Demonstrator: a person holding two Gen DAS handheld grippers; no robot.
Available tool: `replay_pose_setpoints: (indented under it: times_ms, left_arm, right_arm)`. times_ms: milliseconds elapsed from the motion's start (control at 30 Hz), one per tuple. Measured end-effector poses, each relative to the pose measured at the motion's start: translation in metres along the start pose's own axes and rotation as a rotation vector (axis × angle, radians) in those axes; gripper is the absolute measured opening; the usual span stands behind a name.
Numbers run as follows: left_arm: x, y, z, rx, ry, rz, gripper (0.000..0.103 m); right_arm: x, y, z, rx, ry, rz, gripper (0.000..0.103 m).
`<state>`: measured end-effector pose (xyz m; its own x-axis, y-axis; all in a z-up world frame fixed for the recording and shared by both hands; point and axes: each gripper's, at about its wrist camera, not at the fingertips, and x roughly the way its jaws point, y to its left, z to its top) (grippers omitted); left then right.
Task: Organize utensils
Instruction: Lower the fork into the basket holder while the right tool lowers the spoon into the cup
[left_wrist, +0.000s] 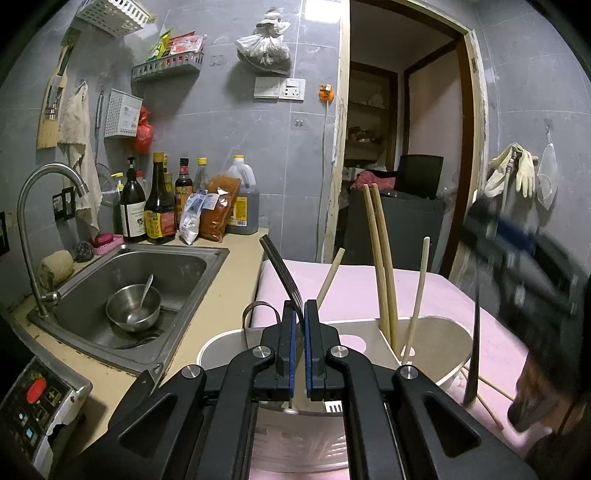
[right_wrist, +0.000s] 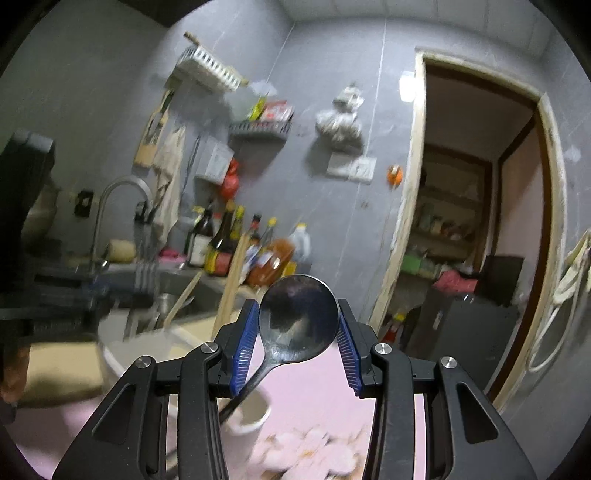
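My left gripper (left_wrist: 300, 314) is shut on a dark metal fork (left_wrist: 279, 269) whose tines point up and to the left. It hangs over the near rim of a white utensil holder (left_wrist: 436, 326), in which several wooden chopsticks (left_wrist: 380, 258) stand. My right gripper (right_wrist: 297, 308) is shut on the bowl of a steel spoon (right_wrist: 295, 321). The bowl is up and the handle slants down to the left over a white round container (right_wrist: 249, 413). In the left wrist view the right gripper (left_wrist: 517, 251) is a blur at the right, with the spoon handle (left_wrist: 474, 350) hanging beside the holder.
The holder sits on a pink cloth (left_wrist: 354, 284), with loose chopsticks (left_wrist: 487, 402) lying at its right. To the left is a steel sink (left_wrist: 192, 258) holding a bowl (left_wrist: 133, 310), then a faucet (left_wrist: 33, 206) and several sauce bottles (left_wrist: 160, 206). A doorway (left_wrist: 402, 147) opens behind.
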<state>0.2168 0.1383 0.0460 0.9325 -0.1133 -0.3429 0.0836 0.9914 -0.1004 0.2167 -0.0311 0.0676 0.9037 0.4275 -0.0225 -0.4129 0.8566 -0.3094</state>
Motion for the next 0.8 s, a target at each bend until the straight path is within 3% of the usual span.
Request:
replay_pose_setpoints:
  times_ms: [167, 333, 800]
  left_arm:
    - [0.000, 0.001, 0.001, -0.001, -0.001, -0.002, 0.002]
    - [-0.001, 0.001, 0.001, 0.002, -0.001, 0.001, 0.002]
    - [-0.004, 0.003, 0.002, -0.019, 0.003, -0.026, 0.005]
  right_arm:
    - [0.011, -0.005, 0.023, -0.032, -0.085, -0.077, 0.038]
    - [0.024, -0.001, 0.023, -0.064, -0.112, -0.104, 0.038]
    - [0.017, 0.017, -0.016, -0.103, 0.004, 0.000, 0.038]
